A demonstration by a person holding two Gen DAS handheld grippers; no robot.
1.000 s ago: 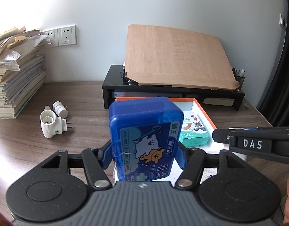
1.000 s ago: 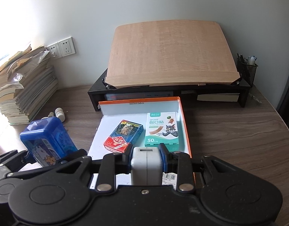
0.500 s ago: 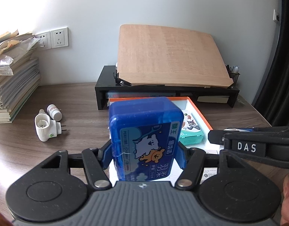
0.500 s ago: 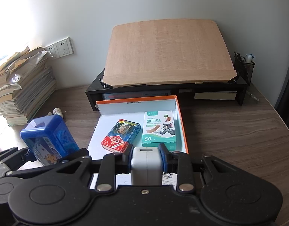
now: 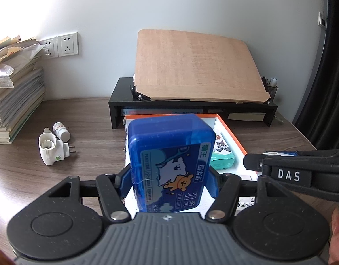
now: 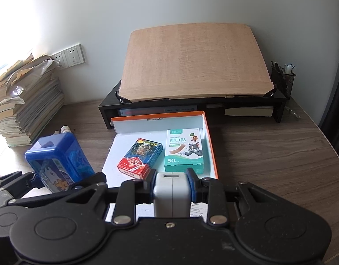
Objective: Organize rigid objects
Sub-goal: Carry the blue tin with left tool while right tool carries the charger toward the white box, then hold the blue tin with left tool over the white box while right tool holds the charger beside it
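- Left wrist view: the left hand-held gripper pinches a blue case upright between its pads, above the near left part of the open box.
- Ahead and to its left, a white plug and a small bottle lie on the worktop.
- The right hand-held gripper reaches in from the right, just beside the case.
- Right wrist view: the right hand-held gripper is clamped on a white charger, over the near end of the box.
- Just ahead in the box lie a card pack and, right of it, a plaster box.
- The blue case sits to the left in the left hand-held gripper.
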